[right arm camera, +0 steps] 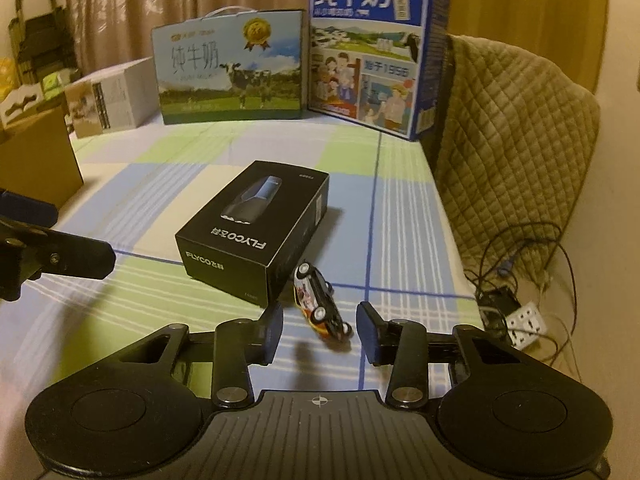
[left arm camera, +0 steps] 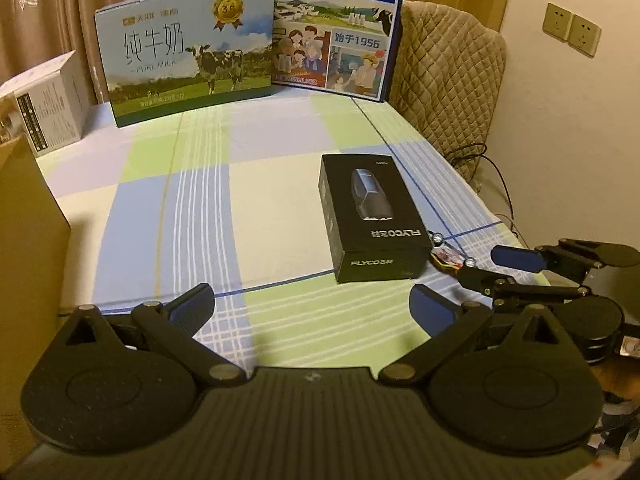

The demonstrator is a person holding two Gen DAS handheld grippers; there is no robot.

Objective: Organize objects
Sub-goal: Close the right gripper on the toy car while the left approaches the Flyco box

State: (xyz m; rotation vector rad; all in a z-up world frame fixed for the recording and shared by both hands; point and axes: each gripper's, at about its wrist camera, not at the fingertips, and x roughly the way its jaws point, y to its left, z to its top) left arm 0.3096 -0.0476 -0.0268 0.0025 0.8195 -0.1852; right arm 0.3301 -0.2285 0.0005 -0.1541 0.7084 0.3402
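A black FLYCO box lies flat on the checked cloth. A small toy car lies on its side just right of the box's near corner; in the left wrist view only a bit of the toy car shows past the box. My right gripper is open, its fingers on either side of the car's near end, not touching. It also shows in the left wrist view as the right gripper. My left gripper is open and empty, in front of the box.
Two milk cartons stand at the back. A white box and a brown cardboard box are at the left. A quilted chair cover, cables and a power strip are at the right.
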